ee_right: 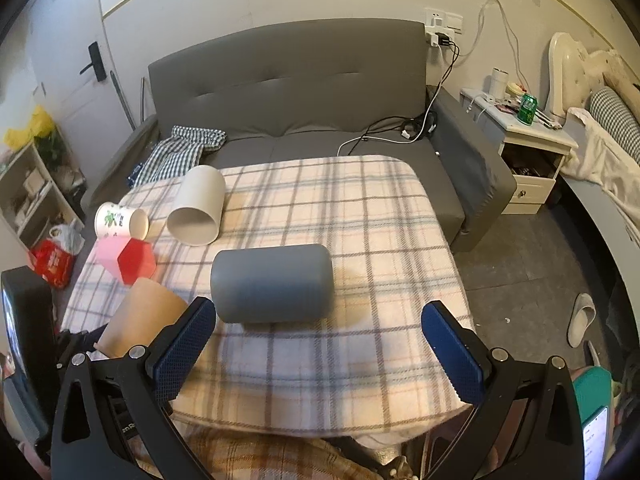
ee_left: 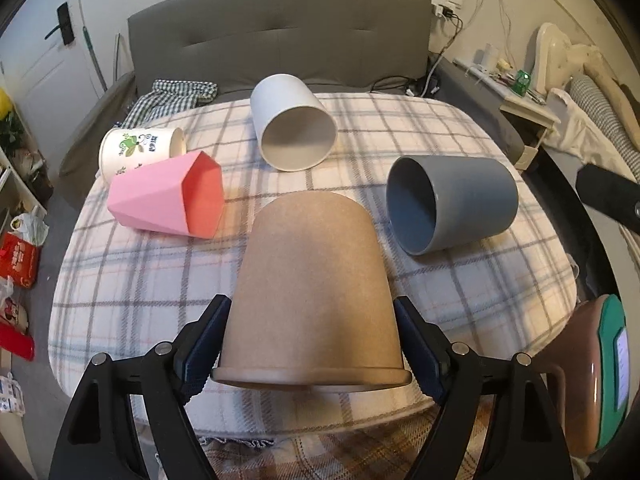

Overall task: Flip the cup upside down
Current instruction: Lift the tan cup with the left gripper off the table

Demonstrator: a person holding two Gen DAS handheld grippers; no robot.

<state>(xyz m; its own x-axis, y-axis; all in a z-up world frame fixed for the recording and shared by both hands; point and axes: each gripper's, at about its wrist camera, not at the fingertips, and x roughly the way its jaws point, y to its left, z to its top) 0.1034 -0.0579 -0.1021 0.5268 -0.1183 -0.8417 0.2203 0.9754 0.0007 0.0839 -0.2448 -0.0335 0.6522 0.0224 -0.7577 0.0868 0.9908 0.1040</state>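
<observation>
Clamped between the blue pads of the left gripper (ee_left: 312, 344), the brown paper cup (ee_left: 312, 296) fills the left wrist view at 6 o'clock, rim toward the camera and base pointing away over the plaid tablecloth (ee_left: 480, 280), with a grey cup (ee_left: 452, 204) on its side at 2 o'clock, a white cup (ee_left: 294, 132) at 12 and a pink cup (ee_left: 168, 200) at 10. Seen from the right wrist, the right gripper (ee_right: 320, 344) stands spread wide and holds nothing, the grey cup (ee_right: 272, 282) lying just beyond its fingers at 12 o'clock and the brown paper cup (ee_right: 140, 320) at 9 o'clock.
</observation>
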